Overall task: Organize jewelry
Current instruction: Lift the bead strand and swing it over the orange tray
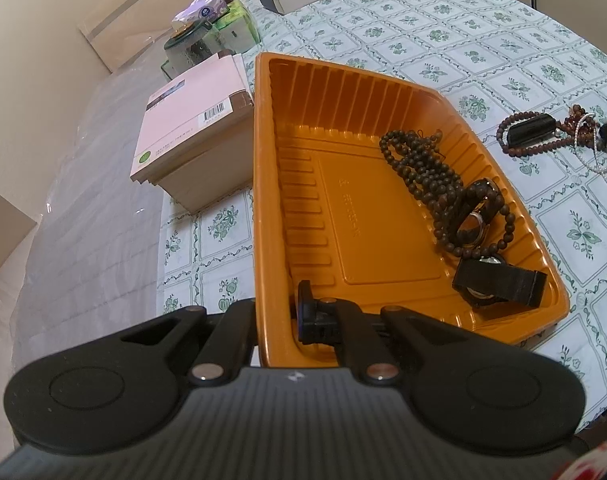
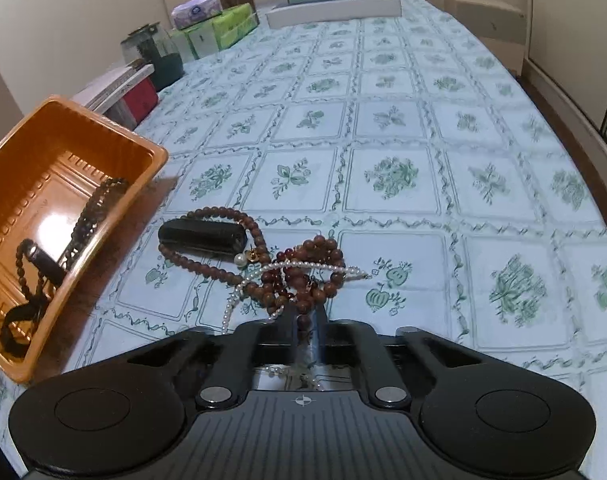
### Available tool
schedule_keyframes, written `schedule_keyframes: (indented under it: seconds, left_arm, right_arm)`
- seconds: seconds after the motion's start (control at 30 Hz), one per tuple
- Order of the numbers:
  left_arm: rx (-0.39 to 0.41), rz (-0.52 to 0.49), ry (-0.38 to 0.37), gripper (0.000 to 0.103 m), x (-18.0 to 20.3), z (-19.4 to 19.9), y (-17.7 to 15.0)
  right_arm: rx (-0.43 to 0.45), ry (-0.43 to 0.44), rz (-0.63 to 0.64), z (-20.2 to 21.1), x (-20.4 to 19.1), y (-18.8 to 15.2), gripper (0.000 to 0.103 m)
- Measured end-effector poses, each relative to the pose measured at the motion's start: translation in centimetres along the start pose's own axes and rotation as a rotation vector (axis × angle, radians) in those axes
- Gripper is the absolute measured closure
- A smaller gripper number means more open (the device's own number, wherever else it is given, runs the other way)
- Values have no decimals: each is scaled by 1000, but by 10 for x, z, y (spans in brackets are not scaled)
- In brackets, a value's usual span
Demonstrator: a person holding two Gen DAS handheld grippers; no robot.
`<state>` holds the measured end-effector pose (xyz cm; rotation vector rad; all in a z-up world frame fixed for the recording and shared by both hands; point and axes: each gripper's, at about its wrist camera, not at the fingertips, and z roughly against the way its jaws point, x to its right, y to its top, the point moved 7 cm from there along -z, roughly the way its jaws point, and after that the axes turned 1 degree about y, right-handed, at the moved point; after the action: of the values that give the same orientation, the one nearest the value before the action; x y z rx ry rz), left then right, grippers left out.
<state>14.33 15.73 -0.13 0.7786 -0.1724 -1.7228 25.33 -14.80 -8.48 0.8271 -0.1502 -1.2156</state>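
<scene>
- The left gripper (image 1: 277, 320) has its fingers (image 1: 309, 312) pinching the near wall of the orange tray (image 1: 271, 184).
- Inside the tray lie dark beads (image 1: 423, 168) and two watches (image 1: 499, 280).
- Right of the tray, on the surface (image 2: 383, 120), the right gripper (image 2: 303, 320) has its fingers pressed together on the brown bead pile (image 2: 307, 276), tangled with a pearl strand (image 2: 311, 266).

Orange tray (image 1: 263, 200): embossed characters on floor, not legible. White box (image 1: 191, 120): barcode and small print lines noted, unreadable. No text legibly read elsewhere.
</scene>
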Motion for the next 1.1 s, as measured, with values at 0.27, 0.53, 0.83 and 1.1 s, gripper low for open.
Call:
schedule_keyframes:
  seconds: [0.27, 0.53, 0.83, 1.1]
  left_arm:
    - [5, -1, -3, 100, 1, 0, 1]
    - [9, 3, -7, 100, 1, 1, 1]
    - [11, 2, -6, 100, 1, 1, 2]
    - [13, 0, -7, 100, 1, 2, 3]
  right_arm:
    - [176, -48, 162, 82, -26, 42, 97]
    - [340, -69, 287, 157, -59, 88, 97]
    - [488, -83, 358, 215, -83, 126, 97]
    - [494, -42, 402, 221, -103, 138, 97]
